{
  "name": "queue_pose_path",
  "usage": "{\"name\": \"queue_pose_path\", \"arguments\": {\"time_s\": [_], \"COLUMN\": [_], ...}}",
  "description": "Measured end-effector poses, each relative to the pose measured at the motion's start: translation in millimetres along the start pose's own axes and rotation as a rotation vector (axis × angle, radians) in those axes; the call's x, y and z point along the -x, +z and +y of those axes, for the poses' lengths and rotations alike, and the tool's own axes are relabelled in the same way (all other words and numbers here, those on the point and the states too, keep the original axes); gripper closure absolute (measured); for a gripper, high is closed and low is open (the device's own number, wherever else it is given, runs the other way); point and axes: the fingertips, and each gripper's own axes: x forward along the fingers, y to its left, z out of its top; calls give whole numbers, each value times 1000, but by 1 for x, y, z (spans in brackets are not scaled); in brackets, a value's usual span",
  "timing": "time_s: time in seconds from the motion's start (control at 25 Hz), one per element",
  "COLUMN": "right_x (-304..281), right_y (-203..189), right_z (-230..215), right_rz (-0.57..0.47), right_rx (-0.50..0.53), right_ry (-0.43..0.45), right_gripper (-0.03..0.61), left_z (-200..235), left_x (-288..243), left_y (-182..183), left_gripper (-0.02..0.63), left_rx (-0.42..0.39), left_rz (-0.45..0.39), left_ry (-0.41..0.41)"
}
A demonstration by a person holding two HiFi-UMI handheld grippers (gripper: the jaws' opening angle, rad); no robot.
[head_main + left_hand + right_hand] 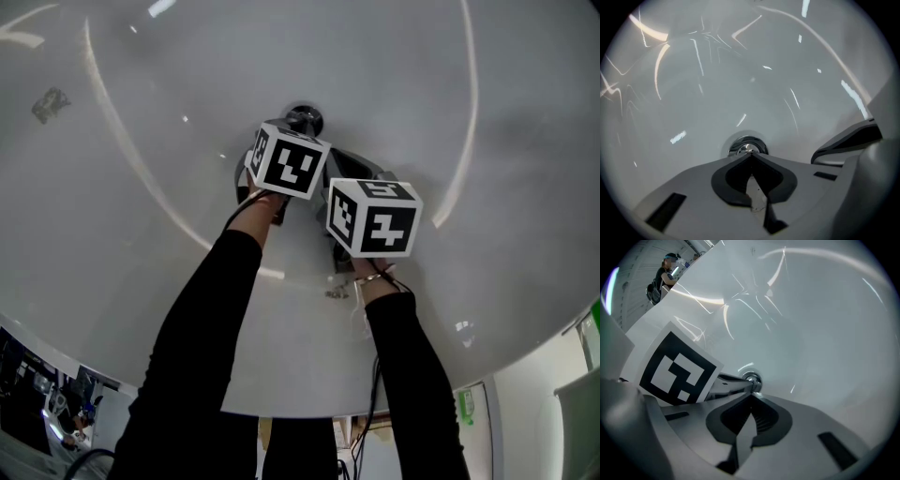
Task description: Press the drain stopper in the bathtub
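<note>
Clearly the press is close at hand. In the head view, two black sleeves [220, 309] reach down into the white bathtub [141, 112]. The left tool [294, 131] has its tip at the chrome drain stopper [305, 119] in the tub's floor, and the right tool [349, 161] is just beside it; the marker cubes cover both sets of jaws here. The left gripper view fills that gap: this tool's jaws are together with nothing between them, and their joined tip lines up on the stopper, though contact cannot be judged from behind. The right gripper view gives the side angle the others lack. There the left tool's nose appears to rest on the stopper's rim, while the right tool, jaws likewise closed and empty, hangs a little short of it. To press well, I would centre the closed tip on the cap and push straight down, since a polished dome would likely let an off-centre tip slide.
</note>
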Motion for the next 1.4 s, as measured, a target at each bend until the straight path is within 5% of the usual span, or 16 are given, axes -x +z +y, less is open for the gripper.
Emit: {"name": "queue_pose_path", "arguments": {"time_s": [1.4], "right_x": [38], "right_y": [22], "right_z": [16], "right_rz": [-51], "right_rx": [18], "right_ry": [-25], "right_gripper": [577], "left_z": [-6], "left_x": [64], "left_y": [14], "left_gripper": [609], "left_rx": [0], "left_rz": [-51], "left_ry": [-14]}}
